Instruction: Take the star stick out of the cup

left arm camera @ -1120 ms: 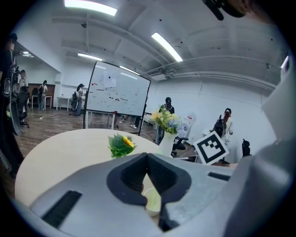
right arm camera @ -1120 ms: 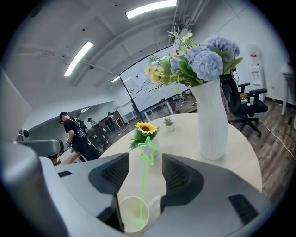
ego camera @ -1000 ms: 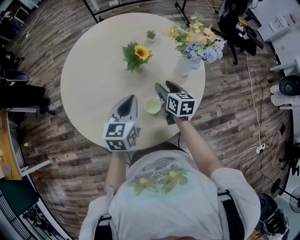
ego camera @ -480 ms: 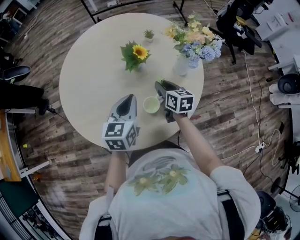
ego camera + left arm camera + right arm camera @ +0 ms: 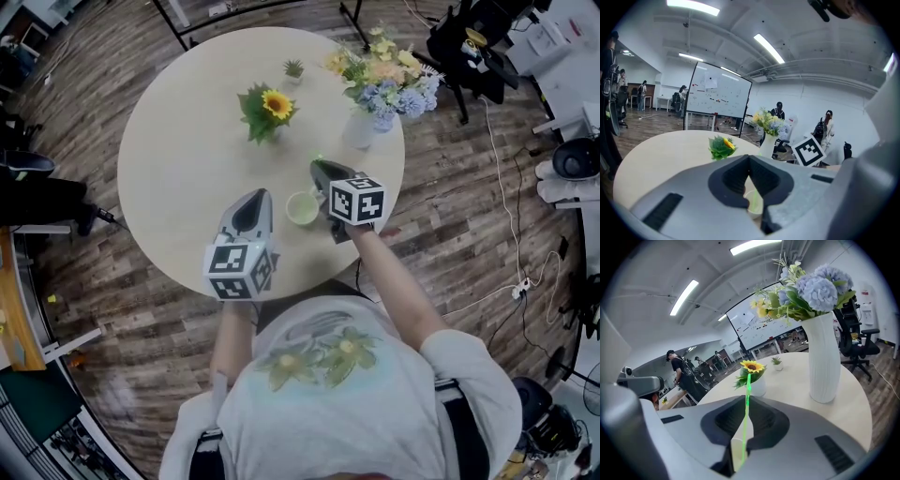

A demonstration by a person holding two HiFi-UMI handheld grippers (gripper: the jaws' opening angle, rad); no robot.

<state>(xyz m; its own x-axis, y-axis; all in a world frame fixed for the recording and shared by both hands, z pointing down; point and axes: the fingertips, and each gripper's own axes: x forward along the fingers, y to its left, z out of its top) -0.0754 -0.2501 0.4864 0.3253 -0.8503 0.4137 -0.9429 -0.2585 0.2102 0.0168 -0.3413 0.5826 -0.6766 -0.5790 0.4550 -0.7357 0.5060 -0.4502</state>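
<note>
Closing on the thin green star stick (image 5: pixel 747 394), the right gripper (image 5: pixel 740 446) has its jaws nearly together, with the stick upright between them. The stick's lower end sits in the pale green round cup (image 5: pixel 302 208) on the round beige table (image 5: pixel 178 141). The left gripper (image 5: pixel 253 199) hovers just beside the cup, jaws pinched together on nothing.

Round table (image 5: pixel 178 169) — cup (image 5: pixel 302 208), vase (image 5: pixel 359 133), sunflower (image 5: pixel 267 108), succulent (image 5: pixel 293 69)
</note>
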